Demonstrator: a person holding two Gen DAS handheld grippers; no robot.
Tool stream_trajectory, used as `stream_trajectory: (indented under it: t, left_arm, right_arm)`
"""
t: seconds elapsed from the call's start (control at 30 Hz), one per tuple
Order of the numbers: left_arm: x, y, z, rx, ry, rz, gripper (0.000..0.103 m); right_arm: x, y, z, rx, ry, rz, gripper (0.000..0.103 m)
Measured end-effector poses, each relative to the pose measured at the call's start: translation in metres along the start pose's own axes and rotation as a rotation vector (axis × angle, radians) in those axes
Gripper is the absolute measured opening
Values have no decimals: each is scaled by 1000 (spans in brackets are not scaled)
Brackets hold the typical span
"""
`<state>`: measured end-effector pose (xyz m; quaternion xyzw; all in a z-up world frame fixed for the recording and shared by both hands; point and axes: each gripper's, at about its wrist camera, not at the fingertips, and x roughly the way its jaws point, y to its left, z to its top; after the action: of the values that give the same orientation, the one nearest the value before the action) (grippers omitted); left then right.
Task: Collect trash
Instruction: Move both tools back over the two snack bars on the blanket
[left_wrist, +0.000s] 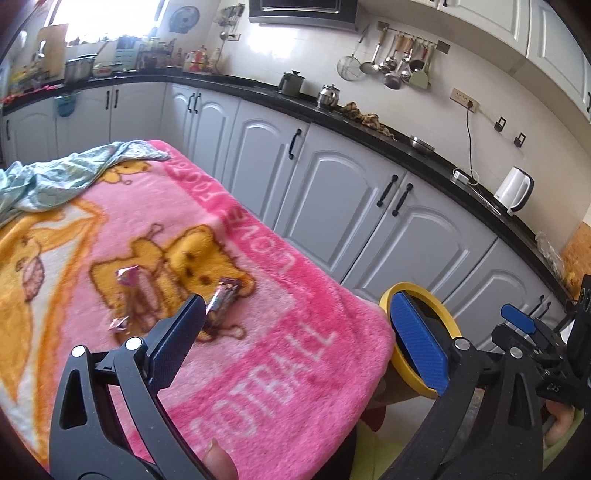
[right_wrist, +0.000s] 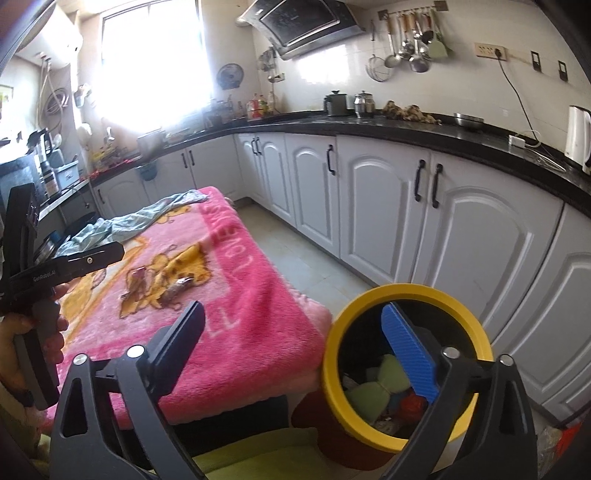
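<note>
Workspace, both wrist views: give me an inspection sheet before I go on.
Surface: pink blanket covers the table.
Job's things: three wrappers lie on the blanket; yellow-rimmed bin beside its edge already holds trash.
Clutter: blue cloth at the far end.
Tongs: left open, empty; right open, empty, above the bin.
Cables: kettle cord to the wall socket.
Surroundings: white cabinets, black counter, hanging utensils.

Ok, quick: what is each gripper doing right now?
Left gripper: open, holding nothing.
Right gripper: open, holding nothing.
</note>
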<state>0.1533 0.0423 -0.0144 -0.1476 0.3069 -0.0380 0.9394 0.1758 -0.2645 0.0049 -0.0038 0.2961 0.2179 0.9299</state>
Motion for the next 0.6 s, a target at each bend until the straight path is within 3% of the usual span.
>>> stream_trajectory:
  t: [0.6]
  left_arm:
    - [-28,46,-13,-45,-17,73,92]
  right_arm:
    - [12,75,2,-122,29,118,95]
